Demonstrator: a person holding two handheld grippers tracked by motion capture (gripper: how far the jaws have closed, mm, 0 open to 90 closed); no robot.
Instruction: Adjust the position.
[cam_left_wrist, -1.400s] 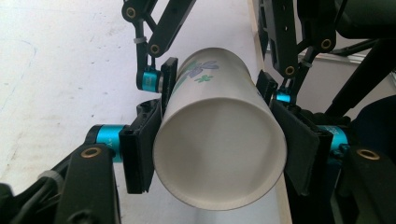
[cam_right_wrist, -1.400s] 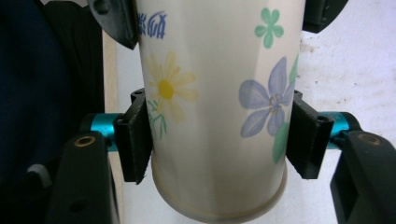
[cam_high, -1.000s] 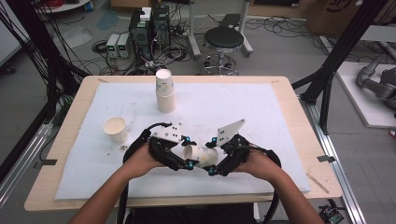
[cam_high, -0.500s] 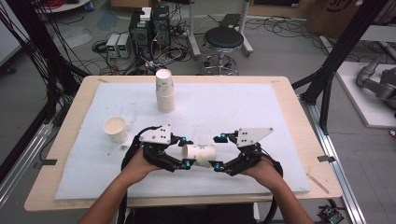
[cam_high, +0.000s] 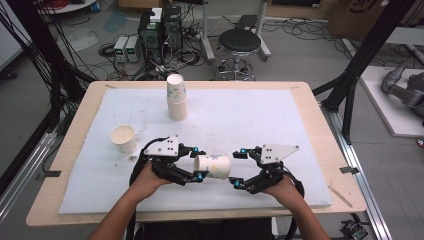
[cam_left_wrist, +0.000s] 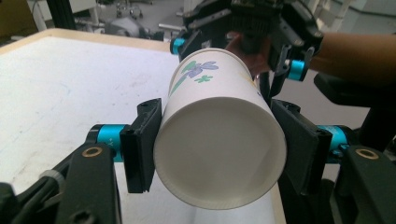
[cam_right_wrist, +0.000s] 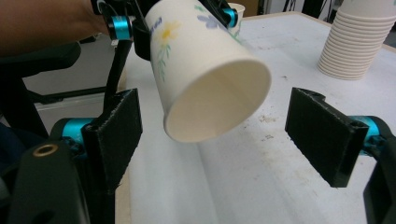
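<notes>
A white paper cup (cam_high: 216, 166) printed with flowers lies on its side just above the mat. My left gripper (cam_high: 199, 163) is shut on it; in the left gripper view both pads press the cup (cam_left_wrist: 219, 93) near the end closest to that camera. Opposite, my right gripper (cam_high: 238, 167) is open and faces the cup's other end. In the right gripper view that end of the cup (cam_right_wrist: 205, 70) sits between the wide jaws of the right gripper (cam_right_wrist: 219, 135), with a gap on each side.
A stack of paper cups (cam_high: 176, 97) stands at the back of the white mat (cam_high: 300, 130). A single upright cup (cam_high: 123, 138) stands at the left. The wooden table edge (cam_high: 320, 125) runs beyond the mat.
My right gripper has drawn away to the right and sunk a little, its top plate turning level. The left gripper and the cup have stayed put.
</notes>
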